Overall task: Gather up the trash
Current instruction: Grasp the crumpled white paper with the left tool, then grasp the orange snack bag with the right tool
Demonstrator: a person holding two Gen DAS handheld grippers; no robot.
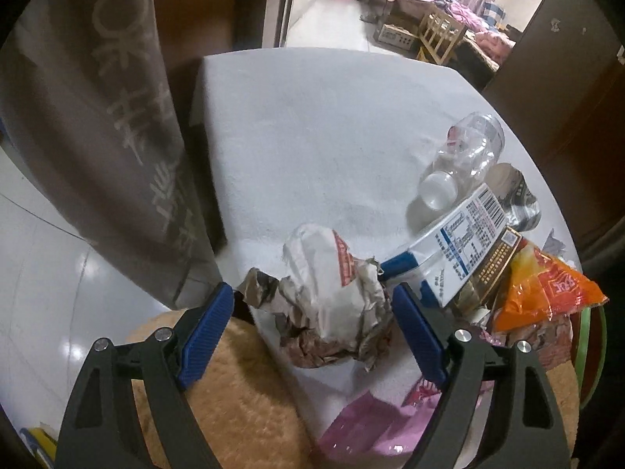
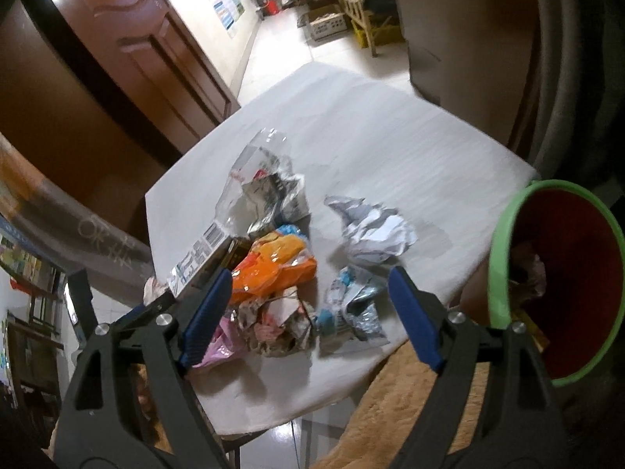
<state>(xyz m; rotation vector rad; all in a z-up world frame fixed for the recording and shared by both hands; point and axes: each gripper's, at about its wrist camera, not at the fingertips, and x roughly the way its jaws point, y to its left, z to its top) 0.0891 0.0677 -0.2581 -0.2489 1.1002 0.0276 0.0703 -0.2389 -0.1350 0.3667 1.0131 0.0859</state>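
Right gripper [image 2: 310, 305] hangs wide open above the white table [image 2: 410, 148], jaws framing a crumpled wrapper pile [image 2: 279, 326] and orange snack bag [image 2: 273, 269]. Green-rimmed red bin [image 2: 504, 242] sits at right, trash inside.

The worktop [image 1: 312, 125] is pale grey. An orange snack bag [image 2: 269, 269] lies beside a white-and-blue carton [image 1: 449, 246] bearing a black barcode. The bin [image 2: 504, 242] is red inside with a green rim.
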